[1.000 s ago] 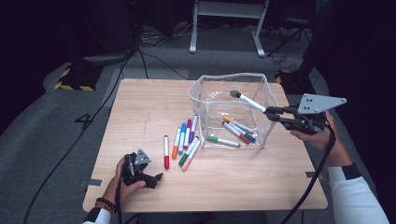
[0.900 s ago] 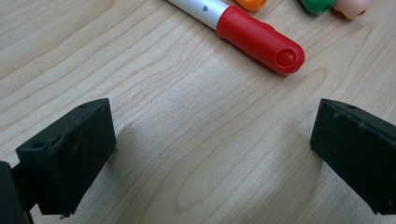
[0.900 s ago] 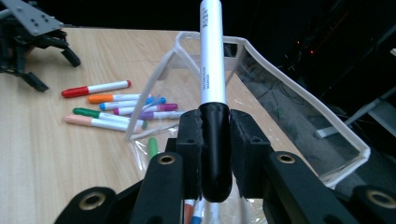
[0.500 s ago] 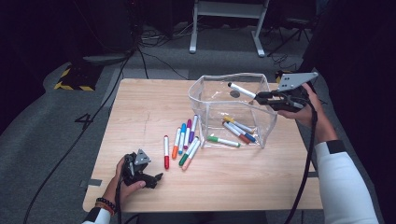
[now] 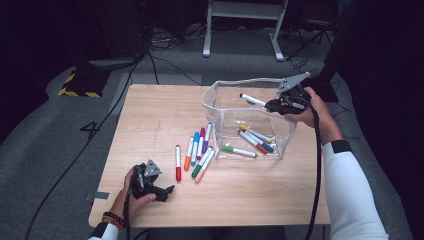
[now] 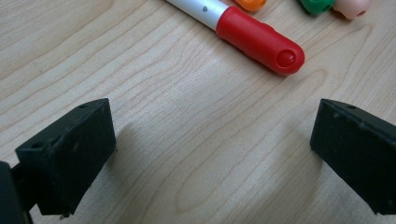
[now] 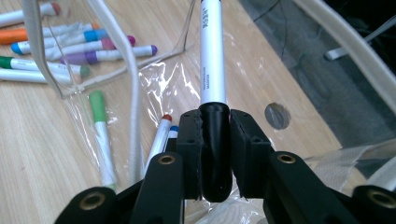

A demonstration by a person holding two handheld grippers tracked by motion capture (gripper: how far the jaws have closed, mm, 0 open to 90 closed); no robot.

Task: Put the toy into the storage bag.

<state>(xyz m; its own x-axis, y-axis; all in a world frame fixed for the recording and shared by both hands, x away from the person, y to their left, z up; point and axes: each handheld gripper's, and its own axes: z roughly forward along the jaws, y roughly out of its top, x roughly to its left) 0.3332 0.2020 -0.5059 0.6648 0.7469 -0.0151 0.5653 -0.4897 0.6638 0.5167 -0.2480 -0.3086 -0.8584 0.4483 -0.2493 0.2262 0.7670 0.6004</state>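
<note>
My right gripper [image 5: 274, 105] is shut on the black cap of a white marker [image 5: 252, 100], held over the open top of a clear plastic pouch [image 5: 216, 89]. In the right gripper view the pads [image 7: 189, 140] squeeze the cap, and the white marker [image 7: 212, 56] points away over the pouch. Several markers [image 5: 255, 140] lie inside the pouch. More markers [image 5: 200, 150] lie on the table to its left. A red-capped marker [image 5: 177, 164] is nearest my left gripper [image 5: 167, 191], which rests open on the wood near the front left. Its jaws stand wide apart, with the red cap [image 6: 257, 39] just beyond them.
The wooden table [image 5: 150, 115] stands on grey carpet, with cables and a white stand's feet [image 5: 240, 30] behind it. A cable [image 5: 316, 170] trails from my right gripper along the sleeve. A green marker [image 7: 100, 135] shows through the pouch wall.
My right gripper carried the white marker left and away from the person, from beside the pouch's right end to over its opening. The left gripper stayed put.
</note>
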